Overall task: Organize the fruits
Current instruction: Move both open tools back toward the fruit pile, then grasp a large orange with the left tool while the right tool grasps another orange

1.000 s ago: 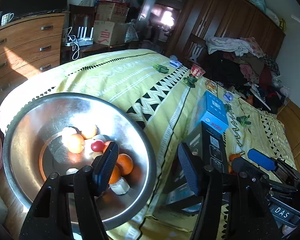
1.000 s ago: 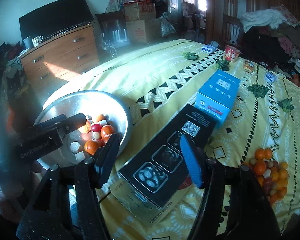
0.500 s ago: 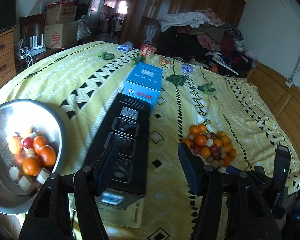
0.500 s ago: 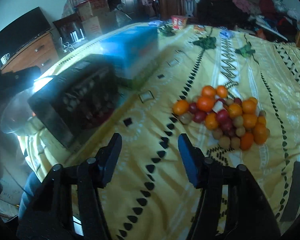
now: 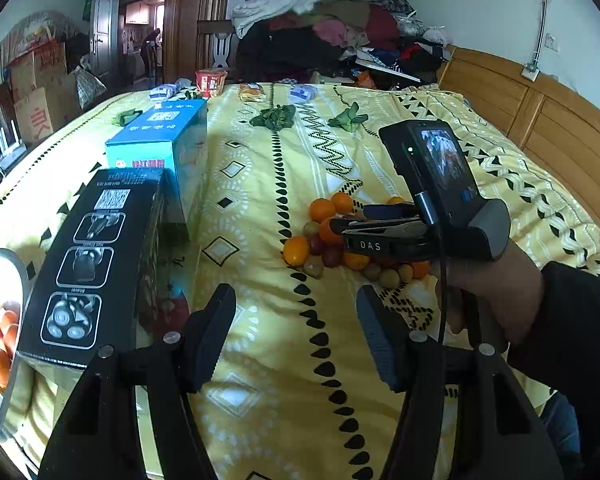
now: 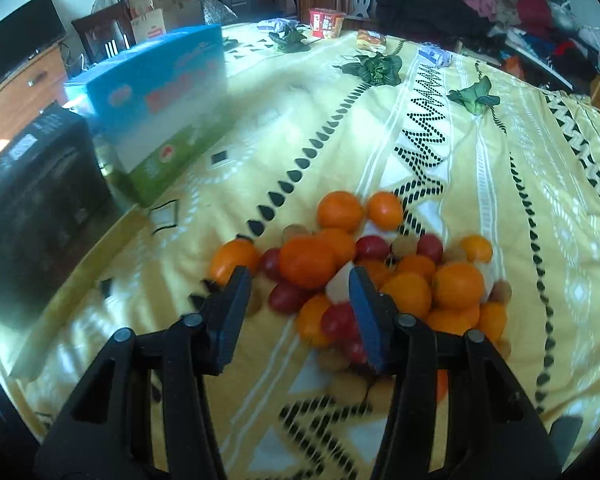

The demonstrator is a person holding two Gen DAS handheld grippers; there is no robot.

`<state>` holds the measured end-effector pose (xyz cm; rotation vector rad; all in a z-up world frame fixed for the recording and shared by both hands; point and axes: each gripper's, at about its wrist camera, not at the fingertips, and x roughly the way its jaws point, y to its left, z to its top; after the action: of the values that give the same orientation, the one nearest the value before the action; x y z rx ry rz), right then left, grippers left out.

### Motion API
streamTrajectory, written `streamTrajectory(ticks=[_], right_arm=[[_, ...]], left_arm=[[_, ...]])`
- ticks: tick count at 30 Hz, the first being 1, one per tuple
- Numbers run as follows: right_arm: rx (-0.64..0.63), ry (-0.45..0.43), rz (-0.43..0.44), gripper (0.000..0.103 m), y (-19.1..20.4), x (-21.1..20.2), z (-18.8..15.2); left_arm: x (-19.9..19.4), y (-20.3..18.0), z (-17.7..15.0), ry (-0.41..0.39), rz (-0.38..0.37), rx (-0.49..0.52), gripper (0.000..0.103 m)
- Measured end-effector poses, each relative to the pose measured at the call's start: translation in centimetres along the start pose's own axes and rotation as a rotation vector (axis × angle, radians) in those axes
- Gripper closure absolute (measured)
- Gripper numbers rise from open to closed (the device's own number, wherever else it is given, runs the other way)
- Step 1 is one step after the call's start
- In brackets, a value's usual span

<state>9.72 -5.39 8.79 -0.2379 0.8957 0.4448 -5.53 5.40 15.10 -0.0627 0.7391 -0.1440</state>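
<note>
The left gripper (image 5: 296, 334) hangs empty with jaws apart over bare yellow bedspread (image 5: 268, 360) beside the black box (image 5: 96, 256), while the right gripper (image 6: 296, 304), jaws closing yet gripping nothing, straddles the near edge of the fruit pile (image 6: 364, 264).

Fruit pile (image 5: 332, 240) under right gripper (image 5: 346, 222)
</note>
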Motion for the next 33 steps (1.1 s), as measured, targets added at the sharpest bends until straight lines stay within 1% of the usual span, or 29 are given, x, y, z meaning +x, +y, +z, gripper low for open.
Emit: streamTrajectory(ticks=[2, 4, 8, 12, 14, 17, 19, 21, 24, 25, 26, 28, 30, 32, 33], right_arm=[[-0.005, 0.017, -0.006, 0.051, -0.1, 0.6, 0.3], [-0.005, 0.02, 0.002, 0.051, 0.0, 0.7, 0.4], [0.004, 0.026, 0.024, 0.051, 0.1, 1.0, 0.2], [0.013, 0.037, 0.042, 0.051, 0.0, 1.2, 0.3], [0.003, 0.047, 0.044, 0.051, 0.1, 1.5, 0.4], [-0.014, 0.055, 0.026, 0.051, 0.3, 2.2, 0.6], [-0.028, 0.054, 0.0, 0.051, 0.3, 2.6, 0.6], [-0.02, 0.048, -0.004, 0.051, 0.1, 2.8, 0.7], [-0.014, 0.036, 0.001, 0.054, -0.1, 2.4, 0.4], [-0.036, 0.039, -0.012, 0.061, 0.1, 2.3, 0.0], [-0.063, 0.045, -0.023, 0.063, 0.4, 2.4, -0.2], [-0.092, 0.069, -0.021, 0.063, 0.5, 2.7, -0.9], [-0.091, 0.102, -0.007, 0.063, 0.3, 3.7, -1.4], [-0.057, 0.088, 0.022, 0.065, -0.1, 3.8, -1.4], [-0.039, 0.073, 0.027, 0.07, -0.3, 3.5, -1.4]], left_arm=[[0.3, 0.8, 0.3, -0.001, 0.047, -0.015, 0.039], [0.1, 1.9, 0.5, -0.005, 0.063, -0.035, 0.039], [-0.5, 3.4, 0.6, -0.011, 0.055, -0.067, 0.039], [-1.3, 3.6, 0.4, -0.03, 0.027, -0.086, 0.039], [-1.5, 3.1, 0.3, -0.036, 0.005, -0.074, 0.039], [-1.5, 1.9, 0.1, -0.031, -0.023, -0.051, 0.039], [-1.3, 0.9, -0.1, -0.02, -0.044, -0.034, 0.039], [-0.9, -0.2, -0.3, -0.005, -0.059, -0.013, 0.039], [-0.5, -1.5, -0.7, 0.017, -0.083, 0.006, 0.039], [-0.2, -1.8, -0.9, 0.026, -0.091, 0.005, 0.039], [0.0, -2.2, -1.0, 0.033, -0.098, 0.004, 0.039], [0.3, -2.7, -1.1, 0.041, -0.106, 0.005, 0.039], [0.8, -3.2, -1.3, 0.053, -0.112, 0.007, 0.039], [1.0, -3.4, -1.4, 0.058, -0.112, 0.003, 0.039], [1.2, -3.4, -1.4, 0.064, -0.114, 0.0, 0.039]])
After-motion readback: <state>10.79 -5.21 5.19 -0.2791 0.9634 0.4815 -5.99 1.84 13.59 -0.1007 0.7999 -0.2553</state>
